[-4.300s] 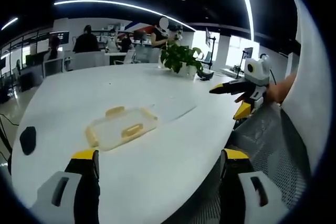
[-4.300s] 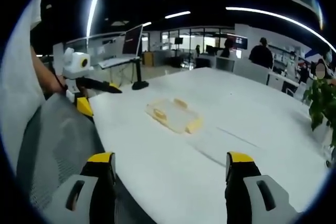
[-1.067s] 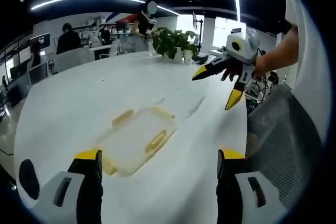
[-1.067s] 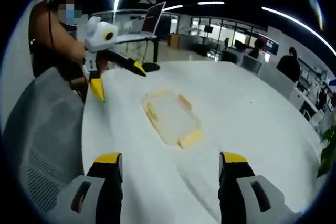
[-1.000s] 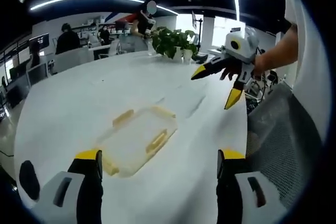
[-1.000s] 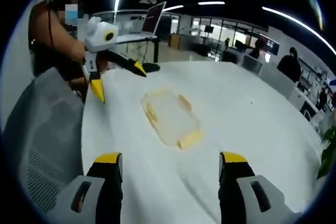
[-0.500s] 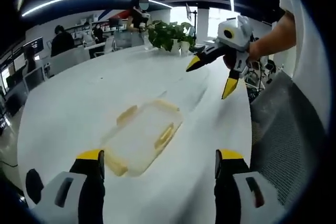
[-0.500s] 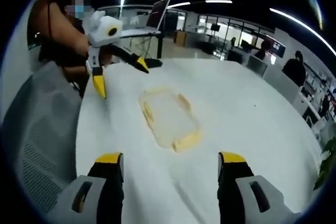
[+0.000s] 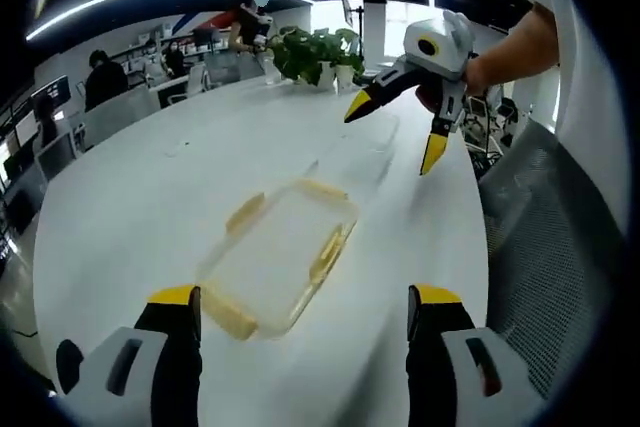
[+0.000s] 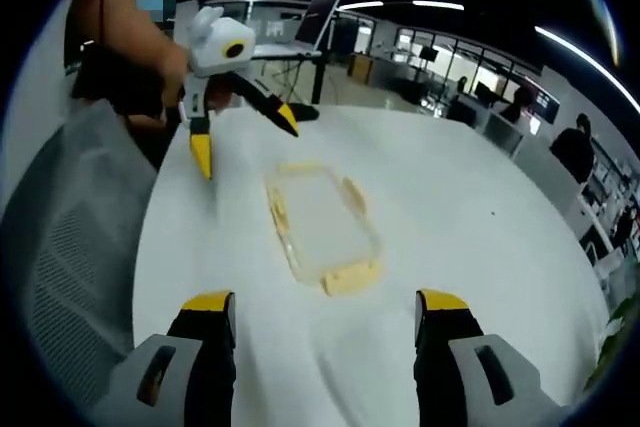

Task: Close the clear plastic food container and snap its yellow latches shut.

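Lying flat on the white table [image 9: 150,177], the clear plastic food container [image 9: 275,257] is seen at the centre of the left gripper view, its yellow latches [image 9: 326,253] along its edges. The left gripper [image 9: 298,319] is held at the bottom of that frame, jaws spread wide with nothing between them. The right gripper [image 9: 392,137] is seen at upper right, held in a hand [image 9: 490,67], its jaws likewise apart. A potted plant [image 9: 312,47] is placed at the table's far side, top centre.
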Motion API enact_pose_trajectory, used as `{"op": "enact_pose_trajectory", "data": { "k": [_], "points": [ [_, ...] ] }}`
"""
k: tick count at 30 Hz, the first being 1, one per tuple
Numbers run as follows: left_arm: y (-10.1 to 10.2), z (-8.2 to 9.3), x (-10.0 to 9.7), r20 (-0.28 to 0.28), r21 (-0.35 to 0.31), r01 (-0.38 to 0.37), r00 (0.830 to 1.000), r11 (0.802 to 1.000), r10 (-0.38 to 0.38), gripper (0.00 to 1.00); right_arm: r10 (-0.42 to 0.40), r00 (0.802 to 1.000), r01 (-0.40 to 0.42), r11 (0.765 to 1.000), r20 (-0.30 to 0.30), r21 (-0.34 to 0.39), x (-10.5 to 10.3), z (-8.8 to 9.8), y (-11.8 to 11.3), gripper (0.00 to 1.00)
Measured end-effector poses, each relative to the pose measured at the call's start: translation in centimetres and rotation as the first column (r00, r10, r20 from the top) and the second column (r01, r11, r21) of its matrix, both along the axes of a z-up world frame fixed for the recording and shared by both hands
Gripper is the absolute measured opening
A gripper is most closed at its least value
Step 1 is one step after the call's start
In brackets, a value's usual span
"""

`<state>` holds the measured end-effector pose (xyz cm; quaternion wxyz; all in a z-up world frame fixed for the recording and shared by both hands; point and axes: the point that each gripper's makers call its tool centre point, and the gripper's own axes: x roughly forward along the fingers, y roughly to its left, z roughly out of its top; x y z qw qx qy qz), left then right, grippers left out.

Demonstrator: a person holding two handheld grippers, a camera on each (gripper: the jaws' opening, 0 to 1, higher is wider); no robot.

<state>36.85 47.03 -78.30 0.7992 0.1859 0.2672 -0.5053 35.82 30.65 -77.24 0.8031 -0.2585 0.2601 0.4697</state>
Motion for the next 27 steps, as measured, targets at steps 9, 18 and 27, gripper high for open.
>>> {"op": "enact_pose_trajectory", "data": {
  "k": [9, 18, 27],
  "points": [
    [0.2, -0.5, 0.5, 0.005, 0.040, 0.034, 0.999, 0.999, -0.035, 0.83, 0.033, 0.999, -0.033, 0.999, -0.003, -0.014, 0.9, -0.3, 0.7, 0.72],
    [0.9, -0.9, 1.6, 0.018, 0.087, 0.063, 0.998, 0.994, -0.064, 0.80, 0.064, 0.998, -0.065, 0.997, -0.015, -0.036, 1.9, -0.6, 1.2, 0.71],
    [1.1, -1.7, 1.6, 0.018, 0.146, 0.139, 0.990, 0.979, -0.143, 0.78, 0.105, 0.994, -0.106, 0.992, -0.019, -0.071, 2.3, -1.0, 1.6, 0.69]
  ]
}}
